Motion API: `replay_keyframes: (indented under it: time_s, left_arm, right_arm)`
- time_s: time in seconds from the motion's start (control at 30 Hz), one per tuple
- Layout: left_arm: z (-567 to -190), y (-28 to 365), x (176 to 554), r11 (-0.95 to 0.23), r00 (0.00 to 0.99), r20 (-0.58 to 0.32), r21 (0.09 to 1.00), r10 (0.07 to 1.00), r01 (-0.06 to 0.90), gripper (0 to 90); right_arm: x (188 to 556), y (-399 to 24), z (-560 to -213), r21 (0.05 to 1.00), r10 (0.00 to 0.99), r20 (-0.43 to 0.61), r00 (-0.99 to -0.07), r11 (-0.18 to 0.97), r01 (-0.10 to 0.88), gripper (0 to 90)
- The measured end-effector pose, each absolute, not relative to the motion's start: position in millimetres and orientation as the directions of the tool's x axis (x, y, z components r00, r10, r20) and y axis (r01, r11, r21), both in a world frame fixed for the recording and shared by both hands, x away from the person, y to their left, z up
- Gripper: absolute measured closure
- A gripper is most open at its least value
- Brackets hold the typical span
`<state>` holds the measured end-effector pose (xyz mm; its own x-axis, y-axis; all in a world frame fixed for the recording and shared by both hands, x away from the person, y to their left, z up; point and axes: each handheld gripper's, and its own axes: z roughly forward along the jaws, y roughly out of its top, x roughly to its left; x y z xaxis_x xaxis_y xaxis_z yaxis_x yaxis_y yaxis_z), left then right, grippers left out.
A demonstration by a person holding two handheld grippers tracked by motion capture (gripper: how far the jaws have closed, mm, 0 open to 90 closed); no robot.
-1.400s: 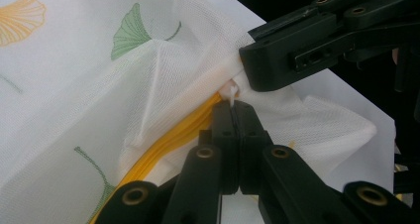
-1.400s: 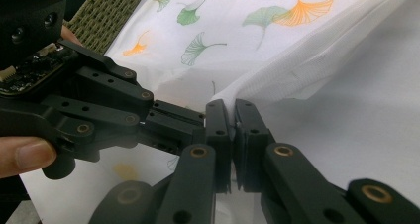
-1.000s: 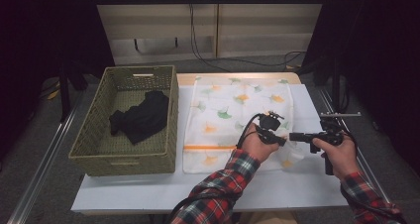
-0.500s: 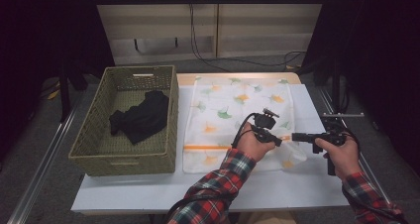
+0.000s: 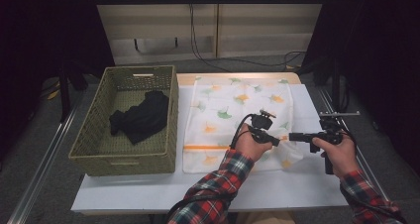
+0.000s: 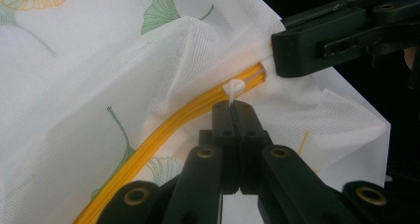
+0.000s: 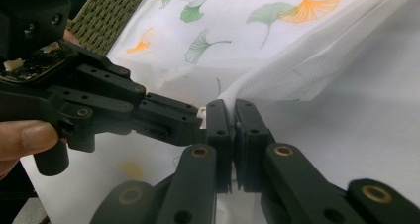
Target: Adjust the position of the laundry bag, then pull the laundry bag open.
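Both forearms in red plaid sleeves reach in from the near edge, meeting over the near right part of the white mesh laundry bag printed with ginkgo leaves (image 5: 233, 110), which lies flat on the white table (image 5: 277, 189). The left gripper (image 6: 232, 106) is clenched on the white zipper pull (image 6: 233, 87) of the bag's one orange zipper (image 6: 163, 130). The right gripper (image 7: 231, 110) pinches the bag's fabric edge just beside it. One woven green basket (image 5: 94, 135), far left, holds one black garment (image 5: 141, 117).
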<state>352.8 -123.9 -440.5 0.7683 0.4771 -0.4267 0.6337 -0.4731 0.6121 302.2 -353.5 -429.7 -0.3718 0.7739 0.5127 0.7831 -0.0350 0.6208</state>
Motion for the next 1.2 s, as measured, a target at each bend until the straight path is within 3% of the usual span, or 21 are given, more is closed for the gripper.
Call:
replay_keyframes:
  time_s: [0.37,1.2]
  left_arm:
    - [-446.4,-126.7,353.4,-0.446,0.762,-0.439,0.627,0.475,0.639,89.3]
    - [-434.8,-120.5,352.4,-0.463,0.728,-0.464,0.566,0.505,0.682,90.0]
  right_arm:
    - [301.8,-352.5,-430.1,0.620,0.766,0.521,-0.377,-0.036,0.784,86.8]
    - [300.1,-354.0,-430.1,0.618,0.772,0.517,-0.370,-0.038,0.785,86.9]
